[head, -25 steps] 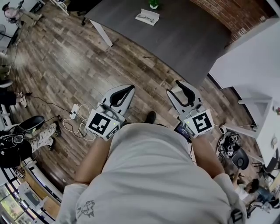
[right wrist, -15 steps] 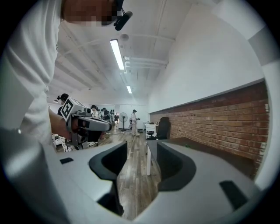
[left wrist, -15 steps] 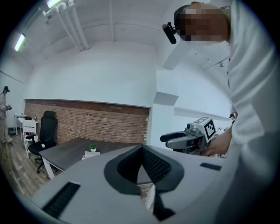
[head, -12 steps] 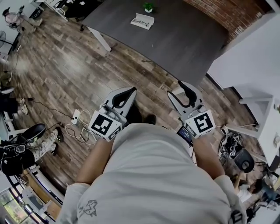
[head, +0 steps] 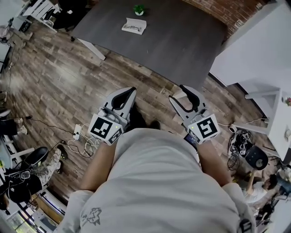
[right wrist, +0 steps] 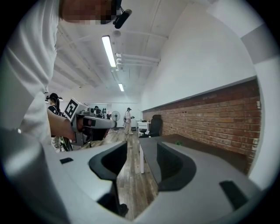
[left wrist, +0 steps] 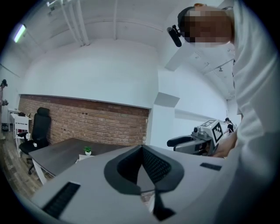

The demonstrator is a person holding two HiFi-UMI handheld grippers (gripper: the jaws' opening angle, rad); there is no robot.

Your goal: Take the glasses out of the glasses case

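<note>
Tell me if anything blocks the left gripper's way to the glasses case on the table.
Nothing visible does. Between the left gripper and the glasses case lie only wood floor and bare dark table; the small plant stands beyond the case.

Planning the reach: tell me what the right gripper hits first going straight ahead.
Probably the table, at its near edge; only floor shows before it, though depth is unclear. The right gripper has just been opening its tongs, with nothing between them.

Light grey short-sleeved T-shirt (head: pixel 159 182), small dark print (head: pixel 91 217) at left sleeve. Pale grey left gripper (head: pixel 131 90) and right gripper (head: pixel 178 93): black-lined jaws, black-and-white marker cube (head: pixel 105 129) on each.
</note>
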